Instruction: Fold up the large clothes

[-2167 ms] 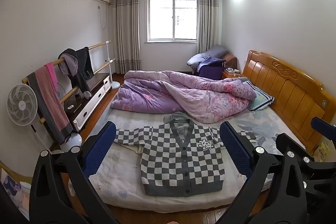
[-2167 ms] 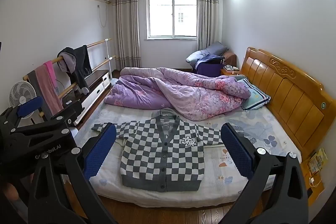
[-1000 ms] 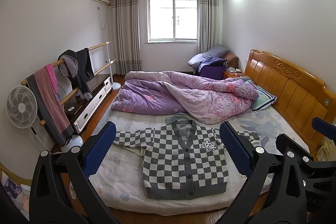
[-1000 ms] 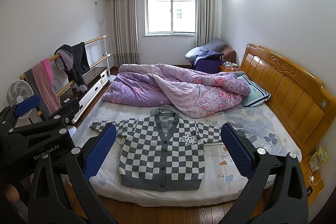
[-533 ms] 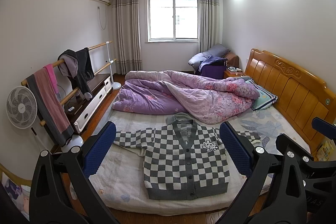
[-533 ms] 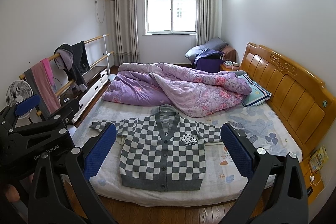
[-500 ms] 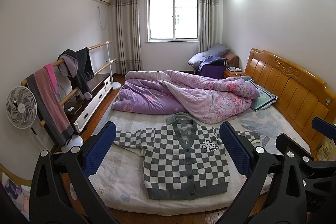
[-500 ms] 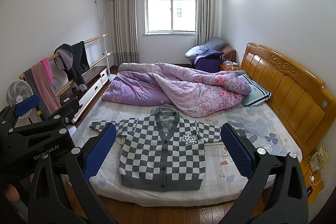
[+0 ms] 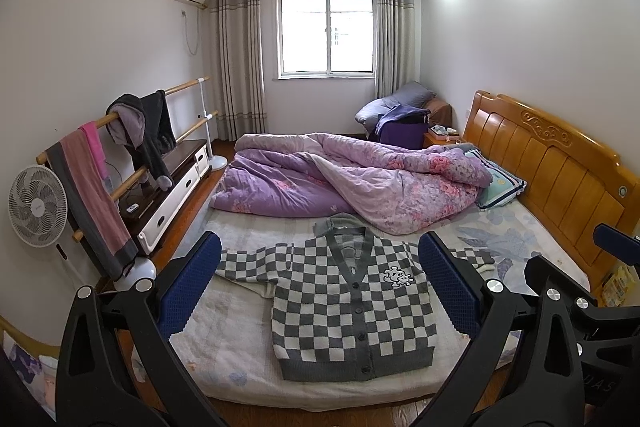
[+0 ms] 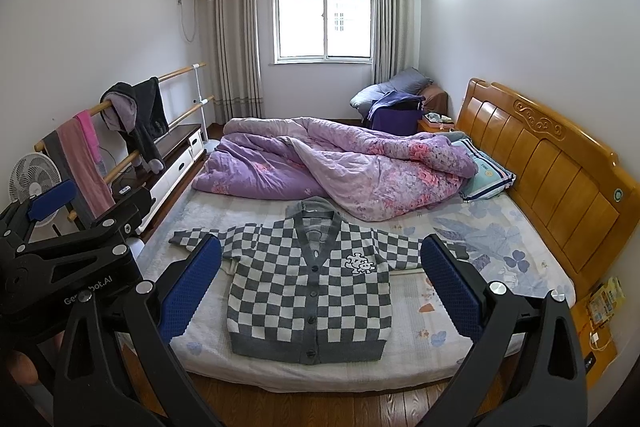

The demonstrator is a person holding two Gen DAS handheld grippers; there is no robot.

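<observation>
A grey and white checkered cardigan (image 9: 352,311) lies flat, buttoned, sleeves spread, on the near part of the bed (image 9: 240,311); it also shows in the right wrist view (image 10: 308,291). My left gripper (image 9: 320,291) is open and empty, held off the foot of the bed, well short of the cardigan. My right gripper (image 10: 320,291) is open and empty too, also back from the bed. The left gripper shows at the left of the right wrist view (image 10: 52,207).
A crumpled purple quilt (image 9: 340,179) covers the far half of the bed, touching the cardigan's collar. A wooden headboard (image 9: 560,163) is on the right. A clothes rail with garments (image 9: 120,155), a fan (image 9: 36,205) and a low cabinet (image 9: 176,187) stand left.
Both grippers have drifted only slightly; the views shift a little. The cardigan has not moved and both grippers stay open.
</observation>
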